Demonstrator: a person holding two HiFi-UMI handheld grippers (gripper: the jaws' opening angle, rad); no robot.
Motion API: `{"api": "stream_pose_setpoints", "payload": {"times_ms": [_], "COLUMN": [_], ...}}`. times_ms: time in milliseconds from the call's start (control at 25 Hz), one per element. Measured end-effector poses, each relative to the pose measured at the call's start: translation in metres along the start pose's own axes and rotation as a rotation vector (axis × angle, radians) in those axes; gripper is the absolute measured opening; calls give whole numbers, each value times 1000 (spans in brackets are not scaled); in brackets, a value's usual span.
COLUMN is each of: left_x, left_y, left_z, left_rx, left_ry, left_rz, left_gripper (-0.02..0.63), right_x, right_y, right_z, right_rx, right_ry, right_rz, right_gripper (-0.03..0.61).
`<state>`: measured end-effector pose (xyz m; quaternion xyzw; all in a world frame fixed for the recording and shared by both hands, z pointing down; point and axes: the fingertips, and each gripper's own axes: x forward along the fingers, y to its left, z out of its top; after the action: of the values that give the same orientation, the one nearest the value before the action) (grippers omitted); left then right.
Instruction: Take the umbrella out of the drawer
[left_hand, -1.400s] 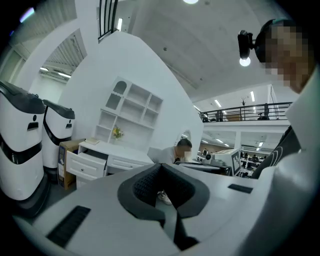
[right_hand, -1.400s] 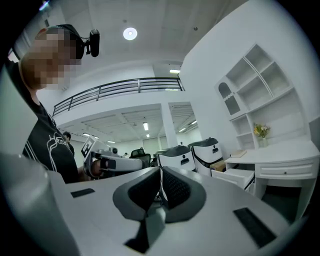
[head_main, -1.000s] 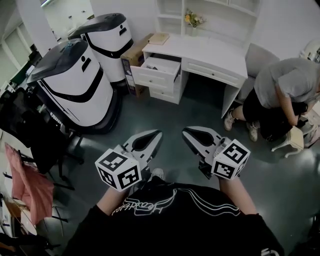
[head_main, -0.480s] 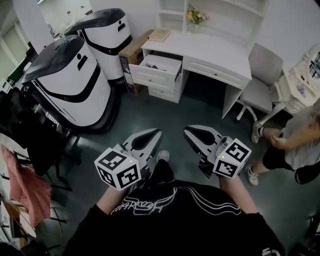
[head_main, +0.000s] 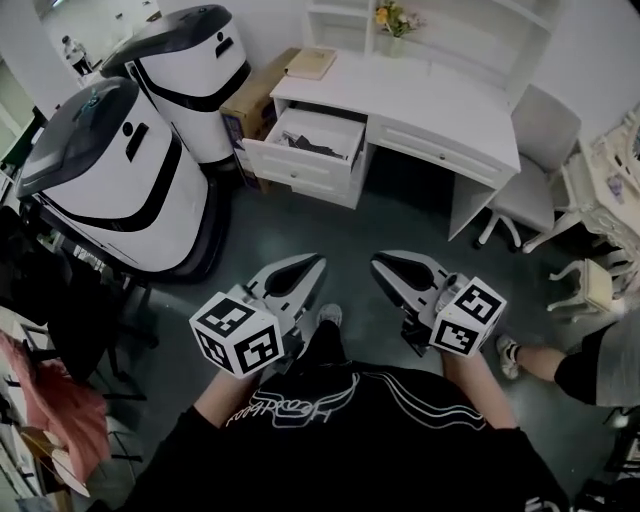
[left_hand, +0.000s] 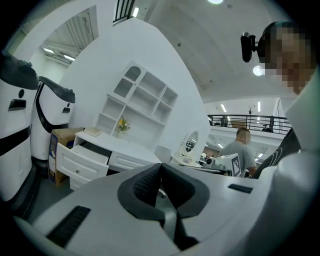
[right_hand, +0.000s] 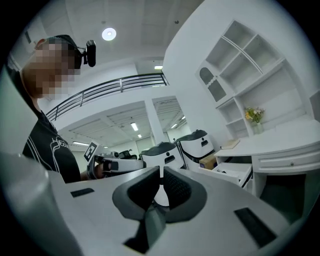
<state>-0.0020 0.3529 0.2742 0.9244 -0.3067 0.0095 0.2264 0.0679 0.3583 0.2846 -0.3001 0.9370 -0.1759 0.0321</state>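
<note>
A white desk stands against the far wall, its top left drawer pulled open. A dark thing lies inside the drawer; it is too small to tell whether it is the umbrella. My left gripper and right gripper are held side by side over the dark floor, well short of the desk. Both are shut with nothing between the pads. The open drawer shows at the left in the left gripper view, beyond the closed left gripper. In the right gripper view the drawer sits right of the closed right gripper.
Two large white-and-black machines stand left of the desk, with a cardboard box between them and the drawer. A grey chair and a stool are at the right. A person's leg shows at the right edge.
The desk and open drawer have come nearer and larger in the head view. The person at the right has shifted toward the lower right edge. Both grippers stay shut.
</note>
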Motion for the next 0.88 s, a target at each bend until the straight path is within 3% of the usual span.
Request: {"api": "stream_pose_setpoints", "payload": {"times_ms": [240, 440, 600, 880], "left_x": [104, 164, 202, 228], "left_y": [116, 211, 262, 333], "left_z": [52, 93, 106, 97], "left_rx": [-20, -43, -51, -122], "left_ry": [38, 54, 81, 120], "left_rz": [5, 10, 6, 50], "left_gripper": [21, 21, 21, 21], "right_x": [83, 157, 194, 237], "right_y": [-133, -218, -266, -320], "right_z": [31, 58, 64, 48], "right_rx": [50, 60, 58, 91], "right_ry": [12, 28, 57, 125], "right_rz": [-10, -31, -54, -60], "right_gripper": [52, 52, 52, 52]}}
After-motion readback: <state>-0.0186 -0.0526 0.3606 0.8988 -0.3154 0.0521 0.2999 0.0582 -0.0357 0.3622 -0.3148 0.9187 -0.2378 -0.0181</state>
